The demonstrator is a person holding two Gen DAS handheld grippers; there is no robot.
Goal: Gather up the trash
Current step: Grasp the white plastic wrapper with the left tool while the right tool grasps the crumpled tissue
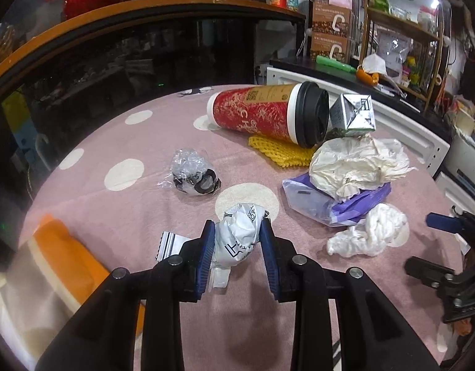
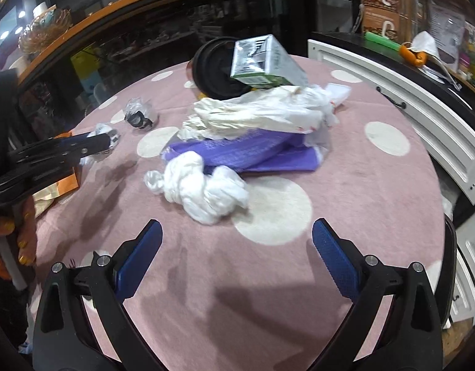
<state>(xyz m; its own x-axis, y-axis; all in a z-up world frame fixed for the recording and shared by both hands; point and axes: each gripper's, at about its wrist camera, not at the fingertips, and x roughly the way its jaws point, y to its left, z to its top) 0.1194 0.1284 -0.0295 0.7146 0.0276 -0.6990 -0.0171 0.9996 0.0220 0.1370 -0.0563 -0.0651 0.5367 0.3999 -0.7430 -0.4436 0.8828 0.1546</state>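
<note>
My left gripper (image 1: 237,232) is shut on a crumpled silver wrapper (image 1: 237,241) with dark print, lifted a little above the pink dotted tablecloth (image 1: 113,216). My right gripper (image 2: 235,232) stands open with nothing between its pads, just short of a white crumpled tissue wad (image 2: 203,188). Behind the wad lie a purple plastic bag (image 2: 252,151) and a cream crumpled paper (image 2: 256,108). A red paper cup (image 1: 262,114) with a black lid lies on its side beside a silver carton (image 1: 355,114). A small clear wrapper (image 1: 191,170) rests mid-table.
A yellow foam net (image 1: 277,151) lies under the cup. An orange-edged paper bag (image 1: 54,259) sits at the table's left edge. A white cabinet (image 2: 407,102) borders the right side, a dark glass counter (image 1: 129,55) the back. A person's hand (image 2: 23,244) holds the left gripper.
</note>
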